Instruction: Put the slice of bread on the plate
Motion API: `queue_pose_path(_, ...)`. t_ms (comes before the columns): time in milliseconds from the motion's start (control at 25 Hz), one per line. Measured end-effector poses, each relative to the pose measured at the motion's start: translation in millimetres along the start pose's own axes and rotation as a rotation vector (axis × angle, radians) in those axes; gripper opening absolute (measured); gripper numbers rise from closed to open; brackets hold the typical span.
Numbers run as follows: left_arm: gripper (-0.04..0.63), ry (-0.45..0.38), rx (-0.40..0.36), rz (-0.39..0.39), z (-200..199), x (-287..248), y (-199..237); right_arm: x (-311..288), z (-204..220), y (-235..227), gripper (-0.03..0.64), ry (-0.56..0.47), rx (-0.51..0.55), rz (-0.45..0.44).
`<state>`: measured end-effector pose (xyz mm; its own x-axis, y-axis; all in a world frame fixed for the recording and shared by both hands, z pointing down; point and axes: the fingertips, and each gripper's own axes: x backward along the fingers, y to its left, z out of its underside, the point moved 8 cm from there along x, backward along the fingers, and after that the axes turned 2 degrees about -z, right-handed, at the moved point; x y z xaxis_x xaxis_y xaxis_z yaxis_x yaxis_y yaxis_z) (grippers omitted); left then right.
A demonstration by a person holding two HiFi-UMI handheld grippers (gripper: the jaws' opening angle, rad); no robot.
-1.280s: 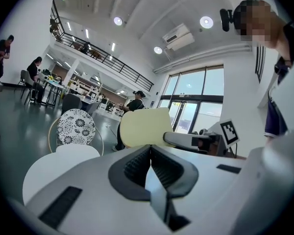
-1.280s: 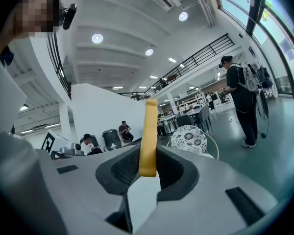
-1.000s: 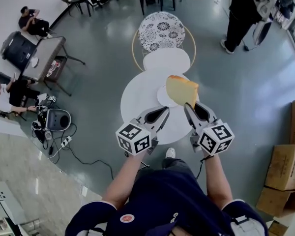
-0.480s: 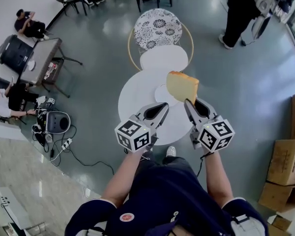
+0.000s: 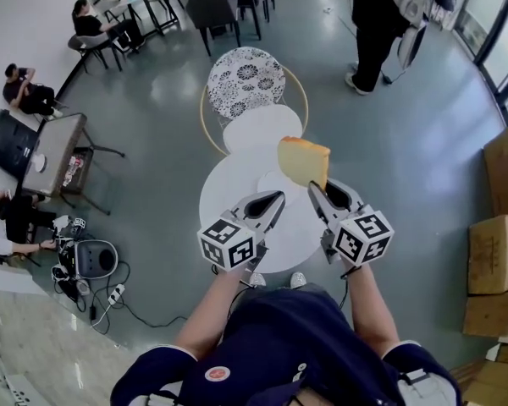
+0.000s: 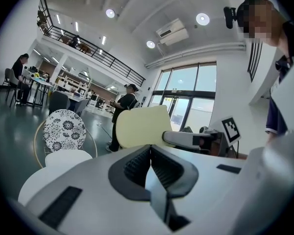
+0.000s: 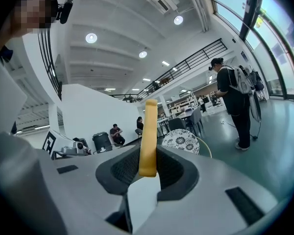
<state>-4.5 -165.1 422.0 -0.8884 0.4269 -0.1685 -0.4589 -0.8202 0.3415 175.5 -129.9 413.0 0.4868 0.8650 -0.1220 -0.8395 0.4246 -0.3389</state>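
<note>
A thick yellow-crusted slice of bread stands on edge in the air, pinched at its lower end by my right gripper. In the right gripper view the bread sits upright between the two dark pads. Under it, a small white plate lies on the round white table. My left gripper hovers over the table to the left of the bread, jaws shut with nothing in them. The left gripper view shows its pads meeting, with the bread and the right gripper's finger beyond.
A round chair with a floral back and white seat stands right behind the table. A person stands at the far right. Cardboard boxes sit at the right; a grey side table, a bin and seated people are at the left.
The head view has tilted up, showing more of the room. Both grippers stay above the table, the right still holding the bread; the left has shifted slightly.
</note>
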Motion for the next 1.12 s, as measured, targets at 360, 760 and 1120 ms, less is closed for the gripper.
queue_pose_path(360,0.009,0.039,-0.018,-0.01,15,5,19,-17,23,-7,0.092,0.069,-0.041,0.046)
queue_pose_path(760,0.009,0.092,-0.027,-0.062,50,7,52,-62,68,-34,0.092,0.196,-0.085,0.042)
queue_pose_path(1120,0.009,0.144,0.031,-0.092,73,10,67,-103,145,-69,0.092,0.372,-0.223,0.074)
